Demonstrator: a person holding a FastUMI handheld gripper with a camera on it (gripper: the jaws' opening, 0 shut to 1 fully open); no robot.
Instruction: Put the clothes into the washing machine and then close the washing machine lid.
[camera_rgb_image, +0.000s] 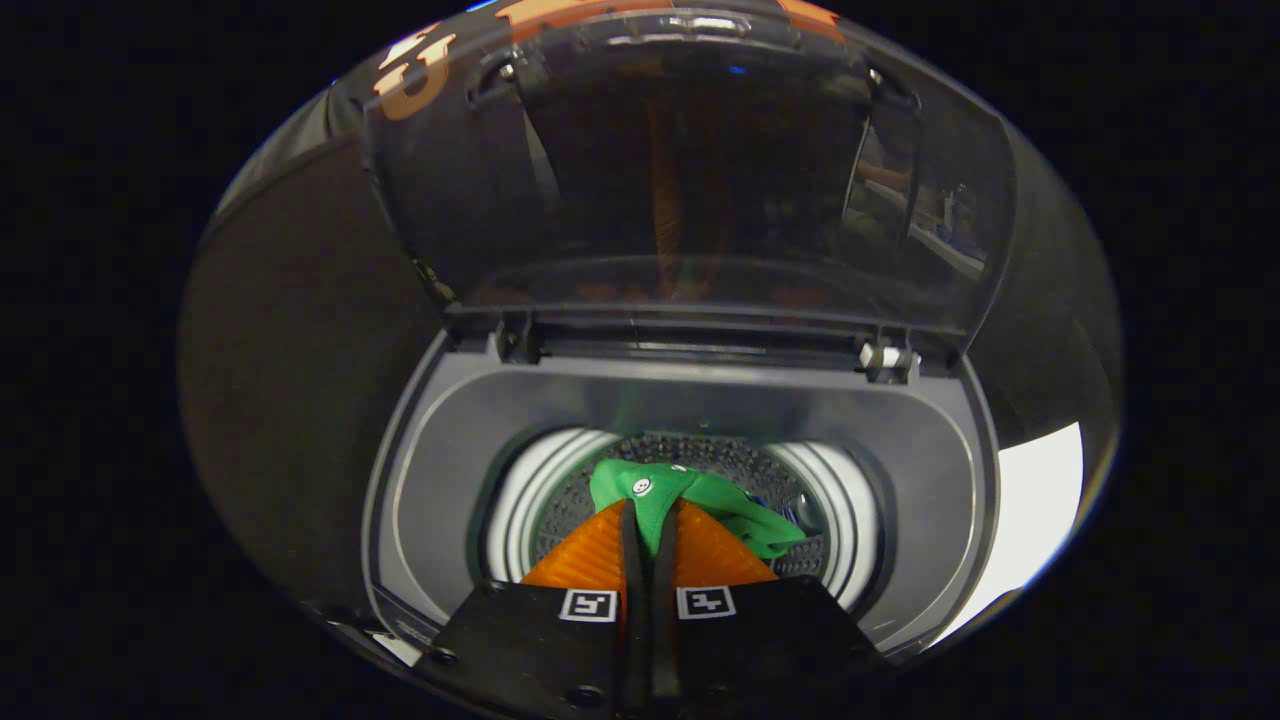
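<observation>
Gripper (650, 535) clamping green garment (700, 495) over drum (850, 520).

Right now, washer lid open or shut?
Open. The clear smoky plastic lid stands raised on its rear hinges above the grey top-load washing machine. Tongs pinch the green garment over the drum.

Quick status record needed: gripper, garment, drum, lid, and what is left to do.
gripper: fingers nearly together, pinching the green garment, over the drum
green garment: held between the fingers, hanging into the drum
drum: open, perforated wall visible around the garment
lid: raised upright behind the opening, transparent
left to do: release garment, close lid
</observation>
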